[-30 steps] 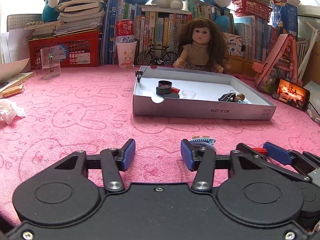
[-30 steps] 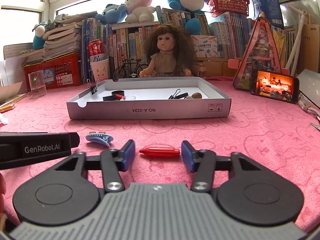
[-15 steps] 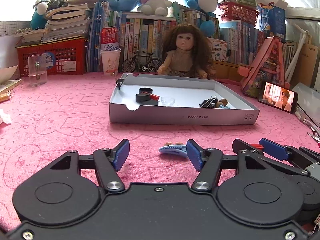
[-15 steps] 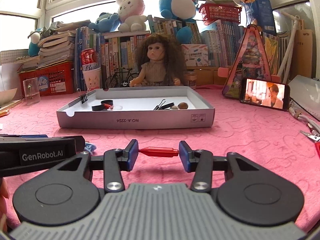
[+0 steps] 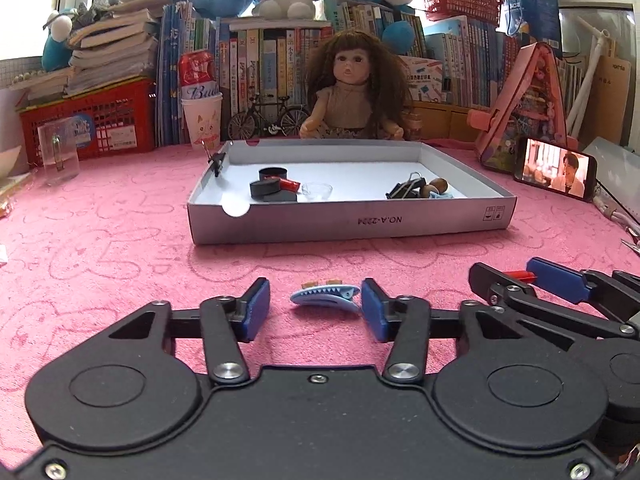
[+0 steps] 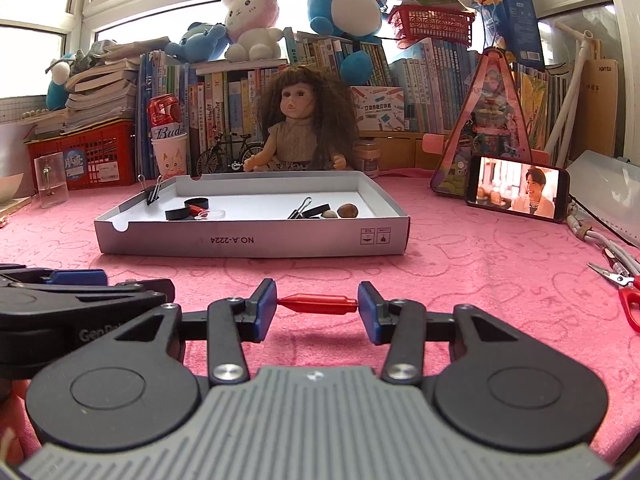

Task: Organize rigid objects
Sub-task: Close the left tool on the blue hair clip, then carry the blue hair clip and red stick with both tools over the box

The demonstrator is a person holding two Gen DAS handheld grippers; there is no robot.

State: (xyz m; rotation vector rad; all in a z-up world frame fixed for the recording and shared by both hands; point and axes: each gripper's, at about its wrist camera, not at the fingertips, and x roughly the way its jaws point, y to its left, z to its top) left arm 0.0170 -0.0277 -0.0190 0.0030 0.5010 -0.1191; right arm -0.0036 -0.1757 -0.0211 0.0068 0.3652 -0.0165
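Observation:
A blue shark-shaped hair clip (image 5: 325, 295) lies on the pink cloth between the fingers of my left gripper (image 5: 314, 308). Its jaws are closing: the right pad (image 5: 370, 312) is at the clip's end, while the left pad stands apart from it. My right gripper (image 6: 317, 308) is shut on a slim red plastic piece (image 6: 317, 304), one pad on each end, just above the cloth. The white cardboard tray (image 5: 352, 220) stands ahead of both grippers and holds black rings, binder clips, a clear dish and brown nuts.
Behind the tray (image 6: 252, 240) sits a doll (image 6: 300, 120) in front of a wall of books. A playing phone (image 6: 518, 196) leans at the right, with red-handled scissors (image 6: 624, 292) near it. A clear cup (image 5: 58, 152) and a red basket (image 5: 104, 120) stand at the left.
My left gripper has shifted right, so the shark clip now lies between its fingers; the jaws widened, then narrowed. The right gripper keeps the red piece between its pads.

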